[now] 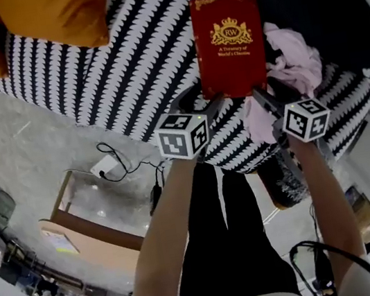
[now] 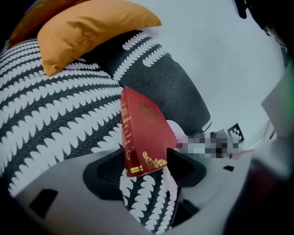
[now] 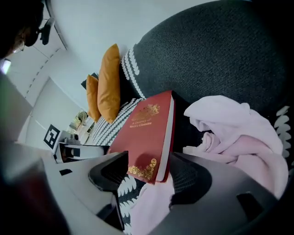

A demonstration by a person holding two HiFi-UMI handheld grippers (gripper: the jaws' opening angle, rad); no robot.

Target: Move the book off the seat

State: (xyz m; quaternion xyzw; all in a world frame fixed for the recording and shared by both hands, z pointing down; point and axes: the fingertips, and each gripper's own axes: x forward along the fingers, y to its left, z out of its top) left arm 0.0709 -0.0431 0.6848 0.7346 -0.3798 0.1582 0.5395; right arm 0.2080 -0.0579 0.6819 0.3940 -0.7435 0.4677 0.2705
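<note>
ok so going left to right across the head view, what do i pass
orange cushion → left gripper → red book → pink cloth; the right gripper is left out because it overlaps the cloth

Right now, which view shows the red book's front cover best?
Head view: the red book faces the camera flat, title readable. Left gripper view shows mostly its spine and a slanted cover; right gripper view shows the cover foreshortened, plus the page edge.
</note>
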